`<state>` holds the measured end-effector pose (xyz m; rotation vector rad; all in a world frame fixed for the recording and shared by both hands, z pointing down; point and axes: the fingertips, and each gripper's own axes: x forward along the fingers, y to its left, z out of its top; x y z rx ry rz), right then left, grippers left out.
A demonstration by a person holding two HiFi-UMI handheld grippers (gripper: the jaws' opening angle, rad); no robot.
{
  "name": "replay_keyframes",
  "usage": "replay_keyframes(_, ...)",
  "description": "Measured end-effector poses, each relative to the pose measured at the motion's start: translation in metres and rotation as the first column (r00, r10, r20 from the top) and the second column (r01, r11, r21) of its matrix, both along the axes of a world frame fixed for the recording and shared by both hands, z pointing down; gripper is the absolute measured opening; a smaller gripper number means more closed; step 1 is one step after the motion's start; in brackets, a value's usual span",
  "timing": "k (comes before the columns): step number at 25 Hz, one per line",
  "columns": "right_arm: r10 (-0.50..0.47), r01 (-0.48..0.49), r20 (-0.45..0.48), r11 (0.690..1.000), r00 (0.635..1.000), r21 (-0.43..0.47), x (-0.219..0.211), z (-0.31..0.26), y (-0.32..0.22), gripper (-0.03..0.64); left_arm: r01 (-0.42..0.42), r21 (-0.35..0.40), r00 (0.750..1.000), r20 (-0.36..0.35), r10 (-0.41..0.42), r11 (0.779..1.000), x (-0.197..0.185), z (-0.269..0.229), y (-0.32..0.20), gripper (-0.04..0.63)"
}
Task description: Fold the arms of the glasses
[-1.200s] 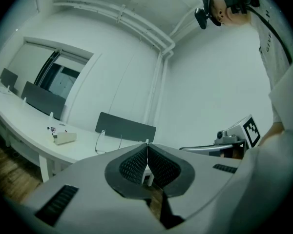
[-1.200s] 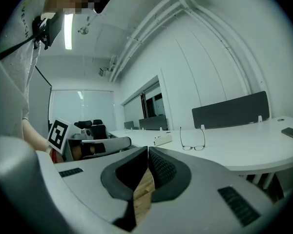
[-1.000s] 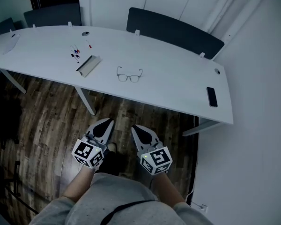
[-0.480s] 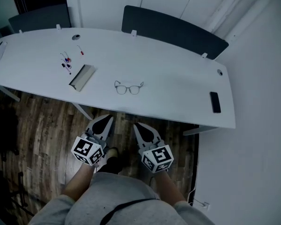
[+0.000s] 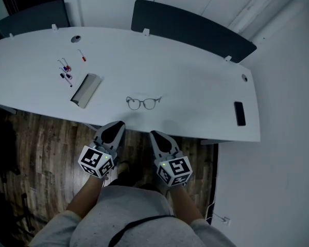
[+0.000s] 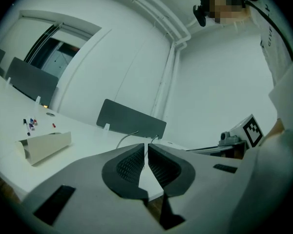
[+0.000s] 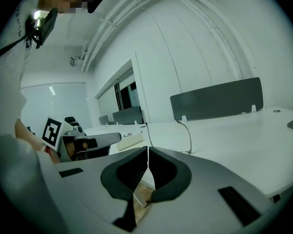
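Note:
A pair of thin-framed glasses lies on the white table near its front edge, arms unfolded and standing up toward the far side. My left gripper and right gripper are held side by side just short of the table's edge, below the glasses, both shut and empty. In the left gripper view the shut jaws point at the glasses' arms. In the right gripper view the shut jaws sit in front of one curved arm of the glasses.
A beige open case lies left of the glasses, with several small pens beyond it. A dark phone rests at the table's right end. A dark divider panel stands behind the table. Wooden floor lies below.
Both grippers and the person have moved forward toward the table; the jaw tips now reach its front edge. The glasses have not moved on the table.

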<state>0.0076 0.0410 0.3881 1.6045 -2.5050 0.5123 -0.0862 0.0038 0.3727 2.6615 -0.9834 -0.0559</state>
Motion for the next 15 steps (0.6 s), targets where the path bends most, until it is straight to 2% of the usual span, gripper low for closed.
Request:
replay_keyframes(2, 0.014, -0.014, 0.008, 1.0, 1.0, -0.013, 0.004, 0.005, -0.008, 0.02, -0.006, -0.005, 1.0, 0.008, 0.006, 1.0, 0.001, 0.004, -0.007, 0.017)
replay_keyframes(5, 0.033, -0.033, 0.012, 0.999, 0.999, -0.029, 0.013, 0.013, -0.021, 0.02, -0.006, -0.015, 1.0, 0.016, 0.007, 1.0, 0.003, 0.011, -0.02, 0.095)
replay_keyframes(7, 0.045, -0.045, 0.008, 0.998, 0.999, -0.034, 0.021, 0.017, -0.031, 0.02, -0.001, -0.023, 1.0, 0.023, 0.001, 1.0, 0.005, 0.016, -0.029, 0.114)
replay_keyframes(15, 0.072, -0.072, -0.001, 0.996, 0.997, -0.054, 0.059, 0.034, -0.081, 0.021, 0.037, -0.037, 0.997, 0.064, -0.034, 0.999, 0.015, 0.036, -0.073, 0.135)
